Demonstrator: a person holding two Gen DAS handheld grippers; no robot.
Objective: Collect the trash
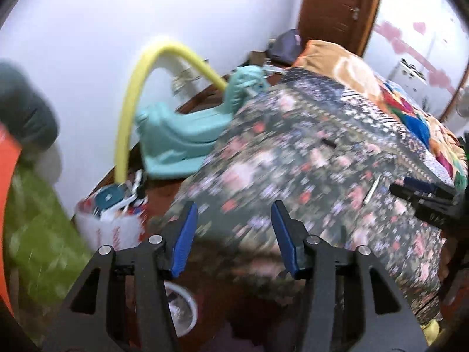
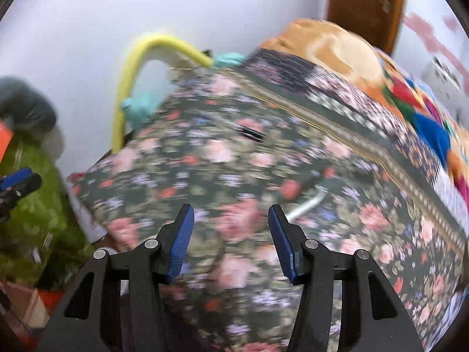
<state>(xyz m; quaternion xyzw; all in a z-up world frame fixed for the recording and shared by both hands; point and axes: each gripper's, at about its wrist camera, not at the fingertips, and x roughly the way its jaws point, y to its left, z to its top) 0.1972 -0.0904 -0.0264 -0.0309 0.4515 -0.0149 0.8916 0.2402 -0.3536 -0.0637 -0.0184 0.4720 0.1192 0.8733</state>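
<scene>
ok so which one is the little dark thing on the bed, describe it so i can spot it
Start at the bed with the floral bedspread that fills most of both views. Near the middle of the spread lies a small black oblong piece, flat on the cloth. Unlike the pale thin stick nearer the right edge, it is short and dark.

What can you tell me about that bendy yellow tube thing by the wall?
The yellow tube looks like soft foam, plain bright yellow and round all along. It is bent into a tall arch against the white wall. One end comes down on the floor side, behind a white bag stuffed with odds and ends. The other end dips toward a turquoise plastic ride-on toy, and seems to meet it. In the right wrist view the flowery bedspread hides its lower parts. Both pictures are blurry, so finer details are unclear.
</scene>
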